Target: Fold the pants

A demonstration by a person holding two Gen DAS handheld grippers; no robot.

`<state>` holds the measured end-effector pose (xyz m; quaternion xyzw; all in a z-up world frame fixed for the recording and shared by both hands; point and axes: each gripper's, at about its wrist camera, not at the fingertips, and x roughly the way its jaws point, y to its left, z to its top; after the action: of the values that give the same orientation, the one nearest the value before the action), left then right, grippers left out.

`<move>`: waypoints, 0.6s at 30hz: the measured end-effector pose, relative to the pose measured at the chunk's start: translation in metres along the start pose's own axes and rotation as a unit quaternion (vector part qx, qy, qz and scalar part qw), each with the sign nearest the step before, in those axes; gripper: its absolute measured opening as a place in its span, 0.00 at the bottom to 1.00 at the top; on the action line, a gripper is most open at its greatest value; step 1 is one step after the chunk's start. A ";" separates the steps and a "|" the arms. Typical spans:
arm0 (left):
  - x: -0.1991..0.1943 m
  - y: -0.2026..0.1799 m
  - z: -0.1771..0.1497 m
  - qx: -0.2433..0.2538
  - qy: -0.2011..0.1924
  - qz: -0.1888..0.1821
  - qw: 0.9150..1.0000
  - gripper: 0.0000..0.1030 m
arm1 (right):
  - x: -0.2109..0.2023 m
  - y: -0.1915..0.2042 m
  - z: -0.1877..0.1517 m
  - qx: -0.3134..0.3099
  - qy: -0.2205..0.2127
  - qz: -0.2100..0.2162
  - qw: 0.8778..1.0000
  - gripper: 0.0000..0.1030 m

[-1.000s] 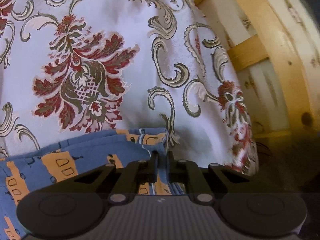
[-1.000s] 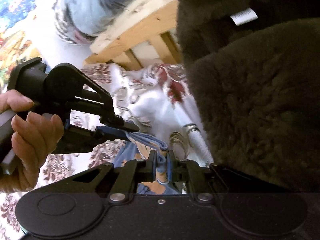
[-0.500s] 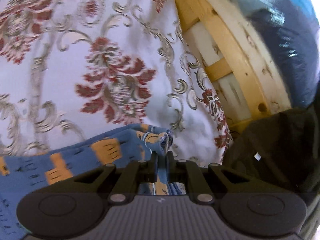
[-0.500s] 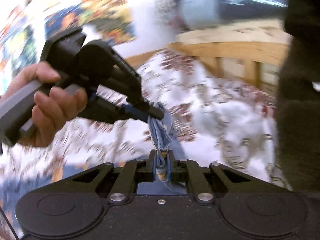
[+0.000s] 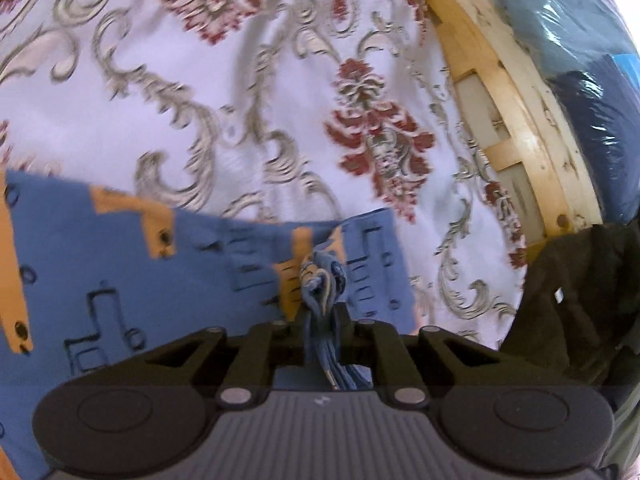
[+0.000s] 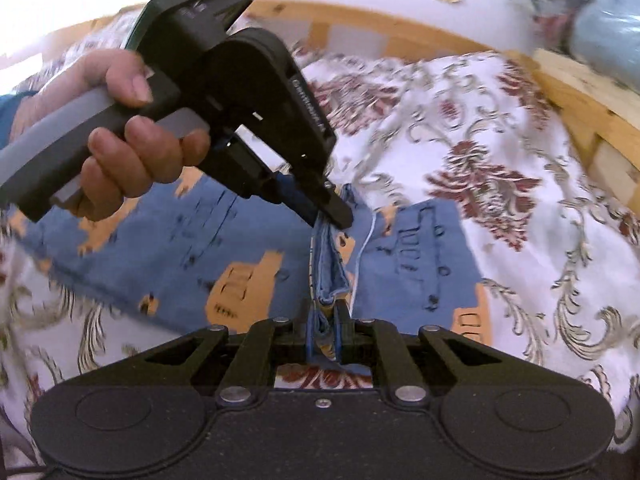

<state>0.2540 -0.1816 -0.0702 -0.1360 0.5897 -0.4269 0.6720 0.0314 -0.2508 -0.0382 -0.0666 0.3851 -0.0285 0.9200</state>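
The blue pants (image 6: 248,256), printed with orange shapes and dark line drawings, lie spread across the bed, with one bunched edge lifted off the surface between the two tools. The right gripper (image 6: 323,320) is clenched on that gathered edge, the cloth running up from between its fingers as a taut vertical fold. The left gripper (image 5: 322,312) is likewise clenched on a wad of the same blue fabric; in the right wrist view its black fingertips pinch the top of the fold, just above the right gripper. A hand (image 6: 120,136) wraps the grey handle of the left tool. Under the pants lies a white bedspread (image 5: 208,120) with red and grey floral scrolls. A pale wooden bed frame (image 5: 520,120) runs along its far edge, and a dark fuzzy cloth (image 5: 568,304) sits beside it at right
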 end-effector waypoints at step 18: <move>0.000 0.032 -0.007 -0.066 -0.026 -0.023 0.997 0.15 | 0.023 0.038 -0.004 -0.115 0.013 -0.055 0.992 0.14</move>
<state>0.2614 -0.1604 -0.0946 -0.2053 0.5955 -0.3987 0.6666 0.0444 -0.2158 -0.0625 -0.1921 0.3936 -0.0352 0.8983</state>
